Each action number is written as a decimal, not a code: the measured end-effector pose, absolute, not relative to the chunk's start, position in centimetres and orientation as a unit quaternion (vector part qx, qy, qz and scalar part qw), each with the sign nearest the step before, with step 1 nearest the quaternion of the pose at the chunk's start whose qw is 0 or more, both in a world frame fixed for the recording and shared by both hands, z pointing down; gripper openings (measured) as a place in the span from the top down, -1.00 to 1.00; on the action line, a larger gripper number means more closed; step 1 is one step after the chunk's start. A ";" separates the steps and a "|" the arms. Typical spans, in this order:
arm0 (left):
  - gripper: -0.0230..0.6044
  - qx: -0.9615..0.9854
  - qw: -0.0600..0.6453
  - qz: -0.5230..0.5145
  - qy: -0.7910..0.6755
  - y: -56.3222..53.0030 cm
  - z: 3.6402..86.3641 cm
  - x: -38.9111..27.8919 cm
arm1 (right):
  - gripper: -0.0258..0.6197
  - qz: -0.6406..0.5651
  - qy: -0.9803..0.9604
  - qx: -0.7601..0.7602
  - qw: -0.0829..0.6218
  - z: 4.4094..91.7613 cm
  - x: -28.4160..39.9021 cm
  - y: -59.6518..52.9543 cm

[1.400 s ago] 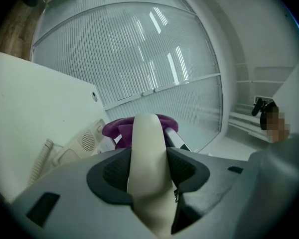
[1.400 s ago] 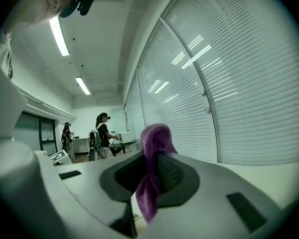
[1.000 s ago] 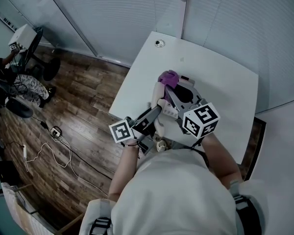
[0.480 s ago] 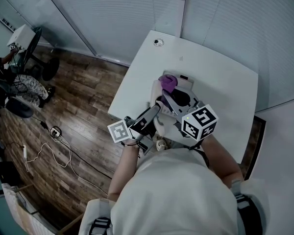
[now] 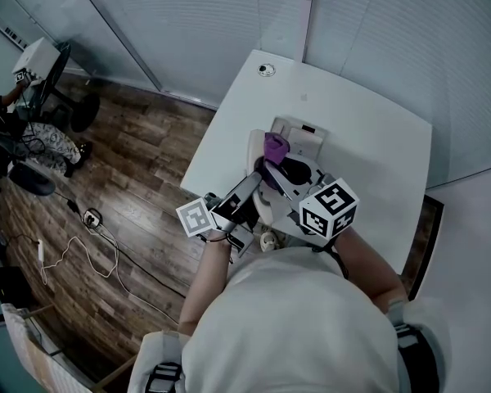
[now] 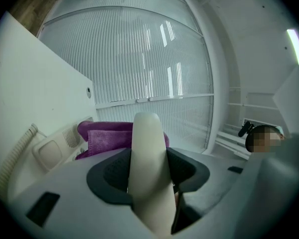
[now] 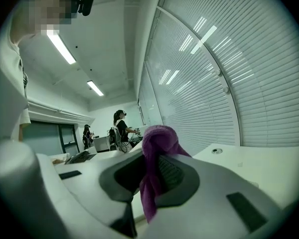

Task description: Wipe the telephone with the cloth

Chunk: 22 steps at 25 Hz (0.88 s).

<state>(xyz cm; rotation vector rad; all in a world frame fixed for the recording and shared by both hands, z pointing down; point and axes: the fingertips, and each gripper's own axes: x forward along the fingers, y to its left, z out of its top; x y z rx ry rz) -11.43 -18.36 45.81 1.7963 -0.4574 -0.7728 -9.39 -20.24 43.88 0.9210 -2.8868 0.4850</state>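
The cream telephone base (image 5: 301, 134) sits on the white table (image 5: 380, 150). Its handset (image 6: 147, 153) is lifted off, and my left gripper (image 6: 148, 172) is shut on it. In the head view the handset (image 5: 255, 147) stands just left of the base. My right gripper (image 7: 152, 176) is shut on the purple cloth (image 7: 157, 158). The cloth (image 5: 275, 146) rests against the near part of the phone, between handset and base. In the left gripper view the cloth (image 6: 109, 136) lies behind the handset, with the base (image 6: 55, 151) and coiled cord (image 6: 17, 153) at left.
A round grommet (image 5: 267, 70) marks the table's far corner. Blinds run along the wall (image 5: 229, 23) behind the table. Wooden floor (image 5: 123, 162) with cables and a chair lies to the left. People stand far off (image 7: 120, 126) in the right gripper view.
My right gripper has drawn the cloth back toward me along the phone, uncovering the far end of the base. The left gripper with the handset has barely shifted.
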 end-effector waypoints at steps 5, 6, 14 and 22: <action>0.23 0.755 0.536 -0.323 -0.196 -18.3 46.2 -11.5 | 0.71 0.161 -0.942 0.291 0.045 44.7 -9.7 -19.5; 0.23 0.755 0.536 -0.322 -0.196 -18.3 46.2 -11.5 | 0.71 0.160 -0.943 0.289 0.047 44.8 -9.8 -19.3; 0.23 0.756 0.540 -0.311 -0.201 -18.4 46.3 -11.4 | 0.71 0.178 -0.943 0.275 0.056 45.4 -10.0 -18.7; 0.23 0.760 0.538 -0.307 -0.197 -18.1 46.2 -11.1 | 0.71 0.178 -0.949 0.247 0.077 46.2 -10.6 -17.4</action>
